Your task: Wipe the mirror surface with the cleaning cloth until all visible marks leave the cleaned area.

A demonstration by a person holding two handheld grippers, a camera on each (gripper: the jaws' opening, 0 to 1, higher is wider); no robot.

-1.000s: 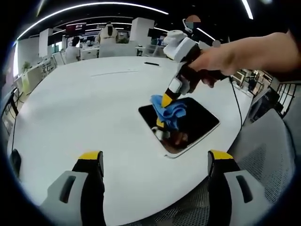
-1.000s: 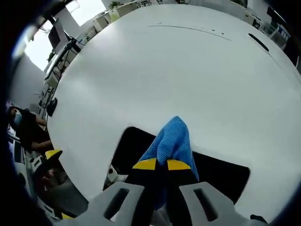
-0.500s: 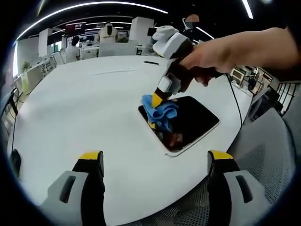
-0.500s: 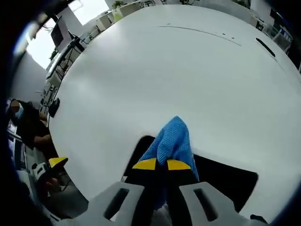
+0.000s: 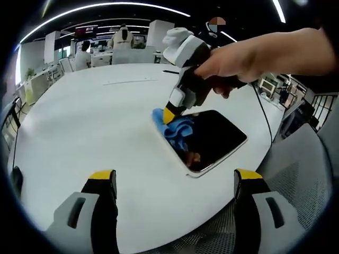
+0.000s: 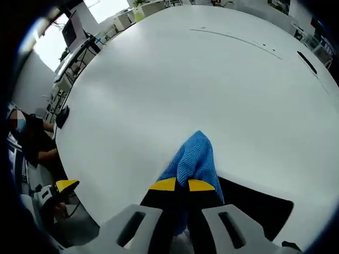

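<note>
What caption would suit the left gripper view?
Right gripper presses a blue cloth on the mirror's edge, on a white table.

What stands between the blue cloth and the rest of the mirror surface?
Nothing visible. The right claw is shut on the cloth, which lies at the mirror's edge; the dark surface beyond it is bare.

My right hand-held gripper (image 6: pixel 183 184) has its yellow-tipped jaws pinched together on the blue cloth (image 6: pixel 193 156), and in the left gripper view my bare hand (image 5: pixel 238 61) wraps its handle, tilting it down and leftward. My left hand-held gripper (image 5: pixel 175 182) stays nearer me (jaws spread wide apart, nothing between them), held level.
</note>
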